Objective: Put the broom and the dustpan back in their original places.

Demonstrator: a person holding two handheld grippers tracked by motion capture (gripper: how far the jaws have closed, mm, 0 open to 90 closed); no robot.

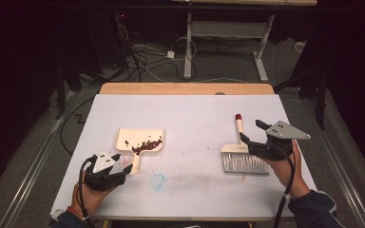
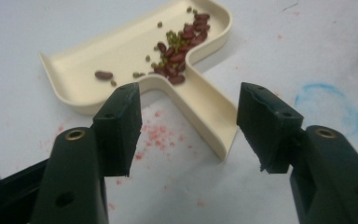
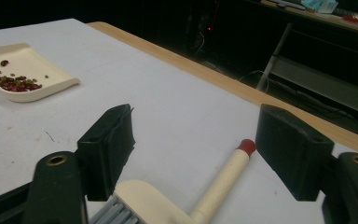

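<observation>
A cream dustpan [image 1: 140, 138] [image 2: 121, 51] [image 3: 25, 60] lies left of centre on the white table cover, with red and green beans [image 1: 147, 145] [image 2: 179, 46] piled near its handle. My left gripper [image 1: 123, 162] [image 2: 191, 100] is open just above the handle's end, which lies between the jaws with gaps on both sides. At the right a cream hand brush [image 1: 244, 159] [image 3: 214, 186] with grey bristles and a red-tipped handle rests flat on the table. My right gripper [image 1: 251, 131] [image 3: 196, 121] hovers open over that handle, both pads off it.
A blue chalk ring [image 1: 158, 180] [image 2: 331, 100] and faint red smudges [image 2: 161, 135] mark the cover in front of the dustpan. The table's wooden far edge [image 1: 185, 88] borders a dark floor with cables and a desk frame [image 1: 228, 33].
</observation>
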